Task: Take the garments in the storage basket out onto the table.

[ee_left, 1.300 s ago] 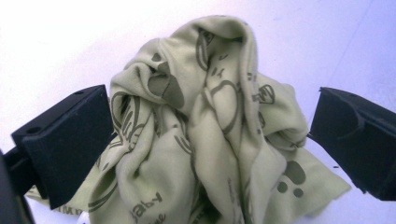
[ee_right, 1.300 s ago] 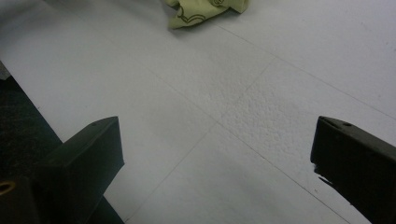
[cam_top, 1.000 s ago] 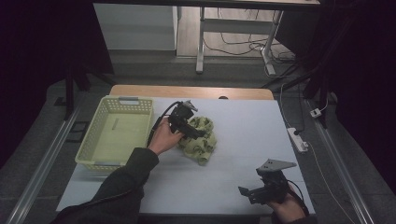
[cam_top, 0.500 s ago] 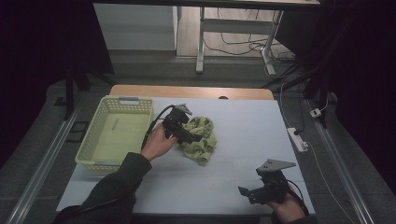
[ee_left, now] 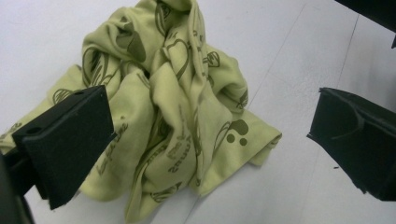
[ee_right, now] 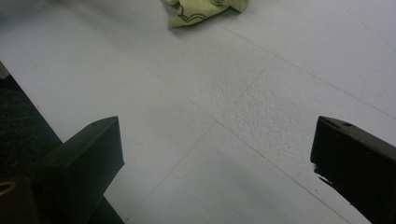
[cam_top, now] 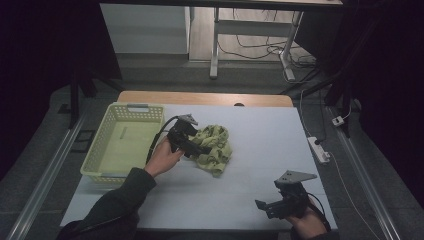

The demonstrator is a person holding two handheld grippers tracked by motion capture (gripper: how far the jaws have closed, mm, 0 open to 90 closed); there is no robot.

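White table in a dark room — both grippers gape, left gripper over crumpled cloth.

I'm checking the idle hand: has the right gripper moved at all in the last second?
No. In the high view the right gripper sits at the same spot near the table's front edge, the same way off the power strip, jaws open.

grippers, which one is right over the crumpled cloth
The left gripper, jaws open above the yellow-green cloth. The right gripper sits apart near the table's front edge.
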